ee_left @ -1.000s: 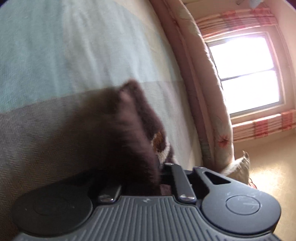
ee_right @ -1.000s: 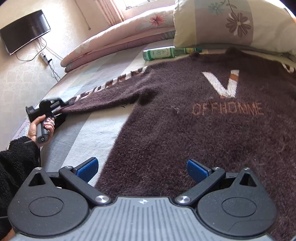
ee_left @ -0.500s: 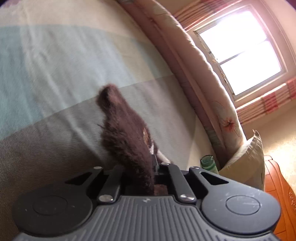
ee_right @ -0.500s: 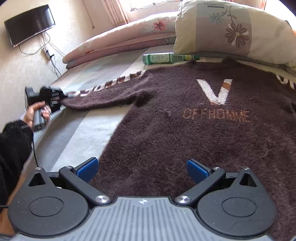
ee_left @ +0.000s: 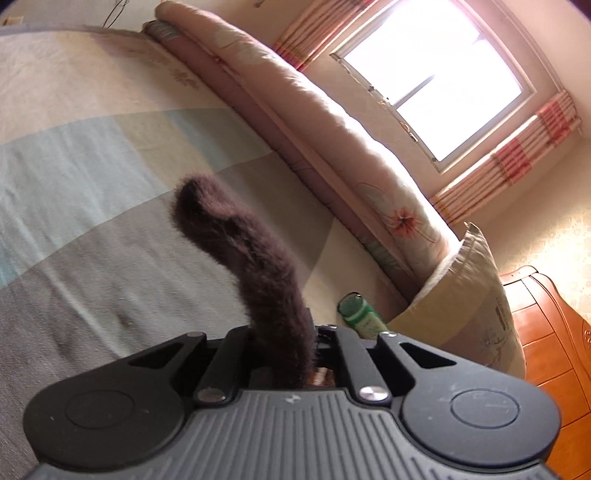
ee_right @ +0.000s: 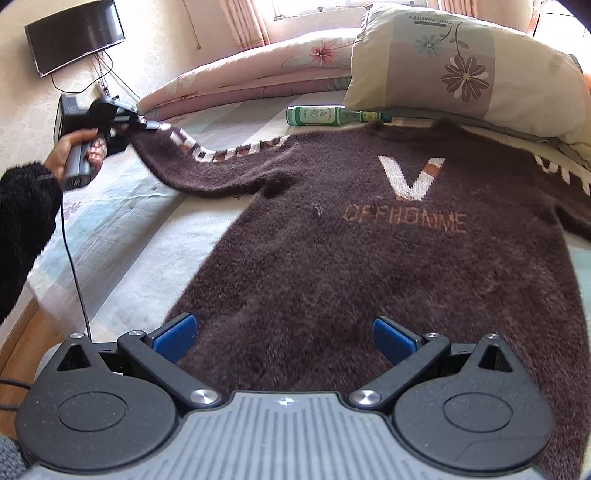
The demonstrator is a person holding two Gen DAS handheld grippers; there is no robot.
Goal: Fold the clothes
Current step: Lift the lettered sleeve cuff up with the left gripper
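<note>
A fuzzy dark brown sweater [ee_right: 369, 258] with a white V and orange lettering lies flat on the bed. Its left sleeve [ee_right: 207, 162] is lifted off the sheet by my left gripper [ee_right: 142, 123], which is shut on the cuff. In the left wrist view the sleeve cuff [ee_left: 251, 266] sticks up out of the left gripper [ee_left: 291, 354], whose fingertips are hidden in the fur. My right gripper [ee_right: 284, 338] is open above the sweater's lower hem, blue pads [ee_right: 175, 338] spread wide, nothing between them.
A green glass bottle [ee_right: 328, 115] lies above the sweater's collar, beside a flowered pillow [ee_right: 465, 70]. A rolled pink quilt [ee_left: 332, 147] runs along the bed's far side. A person's hand [ee_right: 74, 146] and black sleeve hold the left gripper. A wall TV [ee_right: 75, 35] hangs at the back left.
The left gripper has lifted the sleeve cuff up off the bed and carried it toward the sweater's body. The right gripper stays open over the hem.
</note>
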